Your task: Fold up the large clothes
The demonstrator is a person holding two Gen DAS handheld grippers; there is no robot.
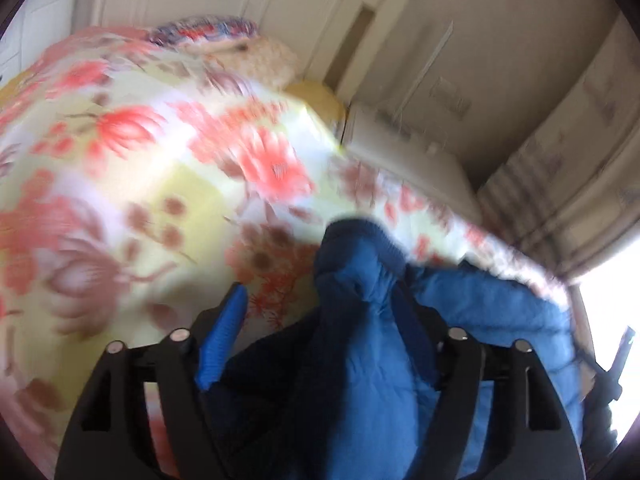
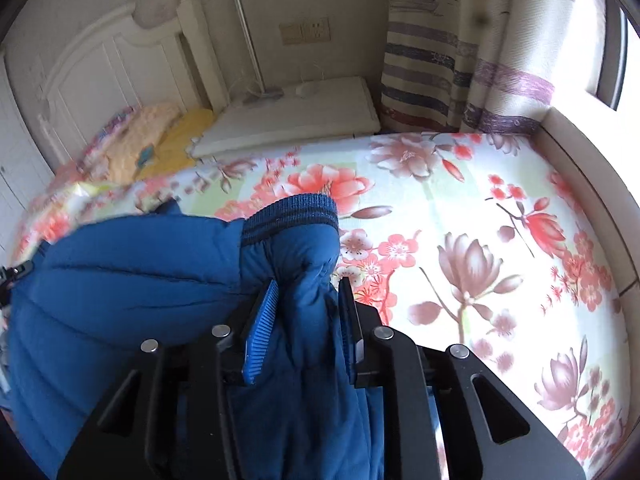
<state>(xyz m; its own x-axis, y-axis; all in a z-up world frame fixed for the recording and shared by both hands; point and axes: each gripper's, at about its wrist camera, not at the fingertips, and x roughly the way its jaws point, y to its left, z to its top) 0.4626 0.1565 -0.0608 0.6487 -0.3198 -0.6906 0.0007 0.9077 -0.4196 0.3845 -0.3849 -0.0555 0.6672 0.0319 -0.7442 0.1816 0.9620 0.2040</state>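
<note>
A blue padded jacket [image 2: 132, 276] hangs over the flowered bed sheet [image 2: 460, 208]. My right gripper [image 2: 308, 292] is shut on the jacket's sleeve just below its ribbed cuff [image 2: 292, 212]. In the blurred left wrist view my left gripper [image 1: 320, 300] is shut on another bunched part of the jacket [image 1: 360, 280]; one blue finger pad [image 1: 224, 332] shows at the left, the other is hidden by cloth.
The white headboard [image 2: 108, 56] and pillows [image 2: 148, 140] are at the far end of the bed. A white bedside cabinet [image 2: 296, 116] stands by the wall, with a striped curtain [image 2: 460, 72] and window at the right.
</note>
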